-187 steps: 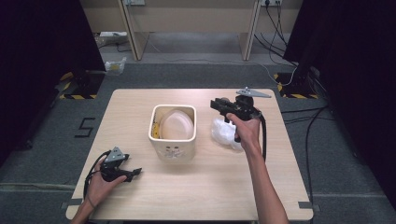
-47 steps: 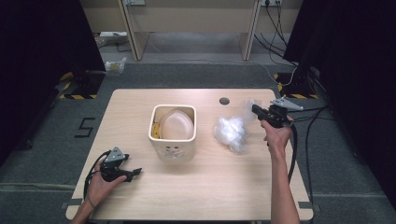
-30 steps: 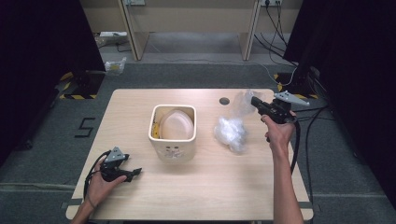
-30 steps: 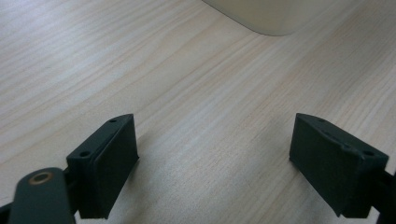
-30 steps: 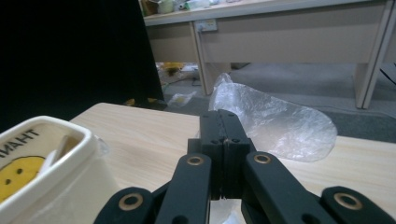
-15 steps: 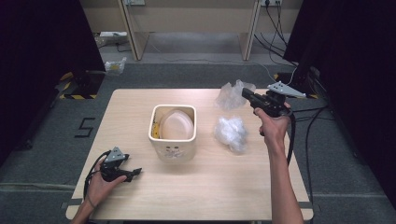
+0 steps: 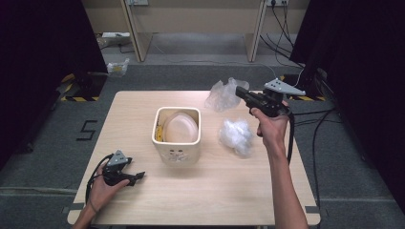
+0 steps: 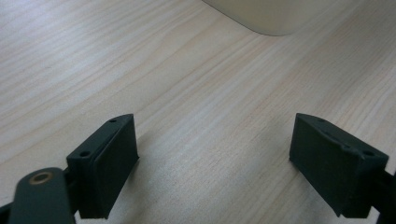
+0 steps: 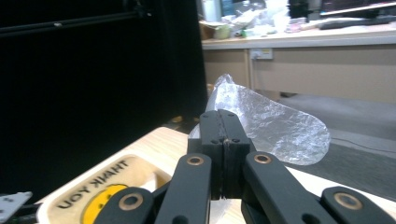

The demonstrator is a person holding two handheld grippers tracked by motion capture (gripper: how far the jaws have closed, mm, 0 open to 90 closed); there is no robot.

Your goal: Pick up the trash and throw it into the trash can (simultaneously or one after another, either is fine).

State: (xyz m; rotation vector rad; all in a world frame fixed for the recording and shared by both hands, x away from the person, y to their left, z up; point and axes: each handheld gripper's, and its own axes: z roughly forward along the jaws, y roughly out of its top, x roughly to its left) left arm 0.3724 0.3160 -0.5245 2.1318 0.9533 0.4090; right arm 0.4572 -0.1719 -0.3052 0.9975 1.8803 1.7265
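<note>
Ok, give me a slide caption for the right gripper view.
Right tongs shut on a clear plastic bag, raised above the table beside the bin.

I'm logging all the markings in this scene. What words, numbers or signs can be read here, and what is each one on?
"THANK YOU", seen upside down, above a yellow smiley face: on the bag inside the bin, in the right gripper view.
"5": marked on the floor left of the table, in the high view.
Print on the bin's front wall in the high view: too small to read.
</note>
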